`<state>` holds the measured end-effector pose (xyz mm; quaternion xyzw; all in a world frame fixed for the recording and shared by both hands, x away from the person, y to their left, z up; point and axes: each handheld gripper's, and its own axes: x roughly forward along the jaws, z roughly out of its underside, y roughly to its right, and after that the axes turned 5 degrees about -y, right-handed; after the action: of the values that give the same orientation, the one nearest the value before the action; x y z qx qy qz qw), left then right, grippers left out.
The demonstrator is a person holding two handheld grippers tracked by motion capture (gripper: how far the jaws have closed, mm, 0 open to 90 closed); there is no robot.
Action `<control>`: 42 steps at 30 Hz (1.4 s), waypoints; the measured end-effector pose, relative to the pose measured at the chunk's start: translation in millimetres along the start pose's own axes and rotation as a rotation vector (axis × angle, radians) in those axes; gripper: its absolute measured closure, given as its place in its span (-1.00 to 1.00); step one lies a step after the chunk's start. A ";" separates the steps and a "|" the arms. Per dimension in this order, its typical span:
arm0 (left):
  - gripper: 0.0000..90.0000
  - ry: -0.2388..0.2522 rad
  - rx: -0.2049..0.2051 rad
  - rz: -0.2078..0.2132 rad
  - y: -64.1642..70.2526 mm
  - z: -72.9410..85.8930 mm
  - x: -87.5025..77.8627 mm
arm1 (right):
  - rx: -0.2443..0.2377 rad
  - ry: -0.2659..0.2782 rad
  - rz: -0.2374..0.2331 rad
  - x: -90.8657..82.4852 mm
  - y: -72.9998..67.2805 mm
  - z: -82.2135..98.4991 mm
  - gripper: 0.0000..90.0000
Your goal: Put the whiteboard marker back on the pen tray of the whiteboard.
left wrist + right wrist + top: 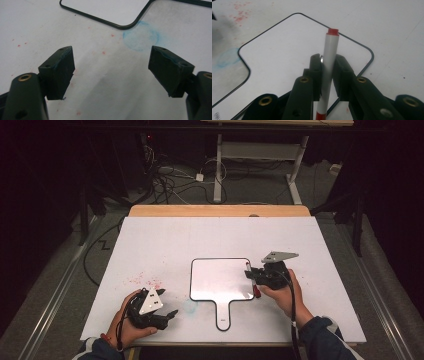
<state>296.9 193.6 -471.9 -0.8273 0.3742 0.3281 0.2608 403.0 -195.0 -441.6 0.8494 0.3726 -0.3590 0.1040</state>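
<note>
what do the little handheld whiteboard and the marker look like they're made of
Handheld whiteboard: a smooth, glossy white writing face, going by the soft sheen, with a thin dark rim that looks like plastic or rubber; the core cannot be told. Marker: a smooth pale grey barrel with red ends, probably plastic, shiny along its length. The right gripper is clamped on it.

**Open Ground All Round the Board**

The white surface lies bare across its far half and along both side edges — broad room there for a hand to pass. The one low obstacle is the paddle-shaped whiteboard, flat near the middle, its handle pointing to the near edge. The right tongs, clamped on a marker, occupy its right rim; the left tongs, spread wide, sit near its left corner — a narrow gap between.
</note>
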 end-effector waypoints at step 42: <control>-0.55 -0.021 0.006 0.015 1.7 0.4 2.5 | -0.034 -0.074 0.199 34.1 28.6 -1.4 0.51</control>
<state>296.6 191.7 -474.3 -0.8202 0.3786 0.3375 0.2645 439.8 -195.4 -466.7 0.8664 0.2881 -0.3719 0.1673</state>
